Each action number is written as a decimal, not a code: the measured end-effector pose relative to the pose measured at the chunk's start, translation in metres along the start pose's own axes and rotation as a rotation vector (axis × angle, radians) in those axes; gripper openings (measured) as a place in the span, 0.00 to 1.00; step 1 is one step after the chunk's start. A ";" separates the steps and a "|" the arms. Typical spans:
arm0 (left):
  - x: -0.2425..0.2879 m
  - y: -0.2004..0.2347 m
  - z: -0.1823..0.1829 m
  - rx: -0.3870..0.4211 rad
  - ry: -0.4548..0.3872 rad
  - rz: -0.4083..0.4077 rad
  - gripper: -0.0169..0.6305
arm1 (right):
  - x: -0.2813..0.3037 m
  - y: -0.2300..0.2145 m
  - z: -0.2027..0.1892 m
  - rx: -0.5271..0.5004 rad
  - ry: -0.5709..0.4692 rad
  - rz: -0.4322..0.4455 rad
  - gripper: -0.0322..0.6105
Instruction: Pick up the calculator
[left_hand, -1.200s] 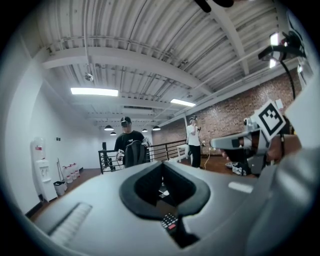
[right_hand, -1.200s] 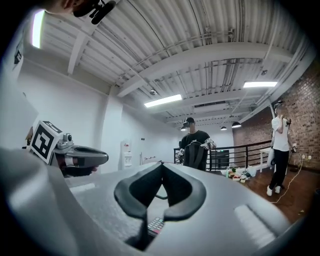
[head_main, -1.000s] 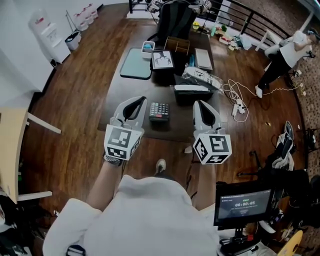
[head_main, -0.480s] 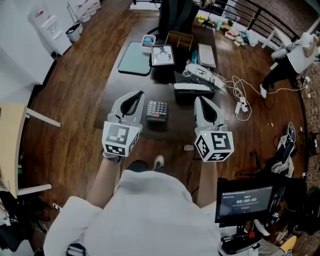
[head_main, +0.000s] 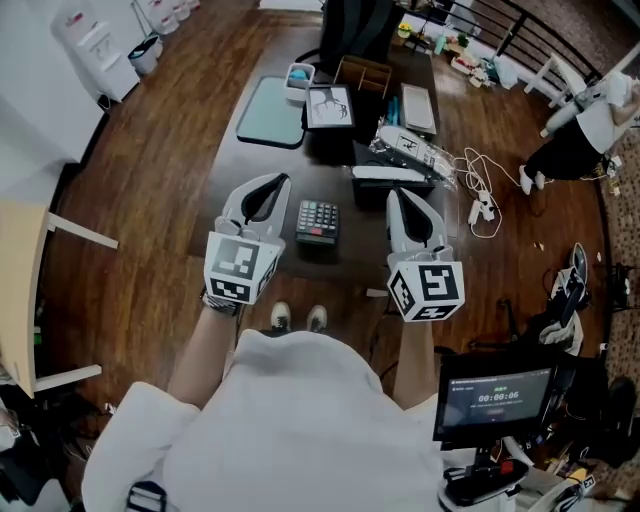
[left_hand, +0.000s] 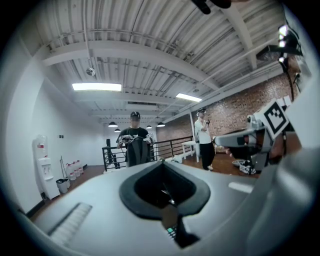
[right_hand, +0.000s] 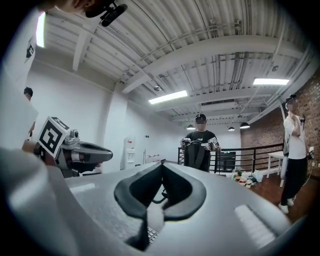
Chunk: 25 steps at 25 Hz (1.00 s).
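One dark grey, flat calculator with rows of keys and a reddish strip at its near end (head_main: 317, 221) is seen lying on the dark rectangular surface (head_main: 262, 160), between two grippers and touched by neither. The left gripper (head_main: 279, 181) is held just beside it, its jaws pressed together on nothing. The right gripper (head_main: 392, 194), farther off, is likewise closed and empty. Two people are seen standing beyond, one in black (left_hand: 134, 137) and one in white (left_hand: 202, 140). Keys glimpsed beneath the jaws are probably the calculator's.

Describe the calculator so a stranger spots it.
On the dark table, look at the near edge, between the left hand-held gripper and the right hand-held gripper. The calculator is the small keypad with a red strip, lying alone, touching nothing.
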<state>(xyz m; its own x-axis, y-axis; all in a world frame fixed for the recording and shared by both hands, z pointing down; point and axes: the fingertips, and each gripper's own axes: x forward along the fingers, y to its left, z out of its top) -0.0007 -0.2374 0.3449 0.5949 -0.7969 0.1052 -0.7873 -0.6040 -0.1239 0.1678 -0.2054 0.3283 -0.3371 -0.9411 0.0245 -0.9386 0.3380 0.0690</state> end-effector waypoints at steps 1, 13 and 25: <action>0.002 0.000 -0.002 0.005 0.003 -0.008 0.04 | 0.002 0.000 0.001 -0.005 -0.004 0.002 0.05; 0.022 -0.001 -0.016 0.024 0.024 -0.103 0.04 | 0.026 0.008 -0.008 -0.138 0.084 0.000 0.14; 0.039 -0.004 -0.036 0.012 0.060 -0.166 0.04 | 0.041 0.018 -0.034 -0.237 0.184 -0.009 0.17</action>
<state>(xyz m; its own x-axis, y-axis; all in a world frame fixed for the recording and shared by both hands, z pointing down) 0.0198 -0.2658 0.3848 0.7054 -0.6846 0.1837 -0.6769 -0.7275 -0.1119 0.1398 -0.2383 0.3641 -0.2899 -0.9356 0.2017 -0.8910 0.3408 0.3001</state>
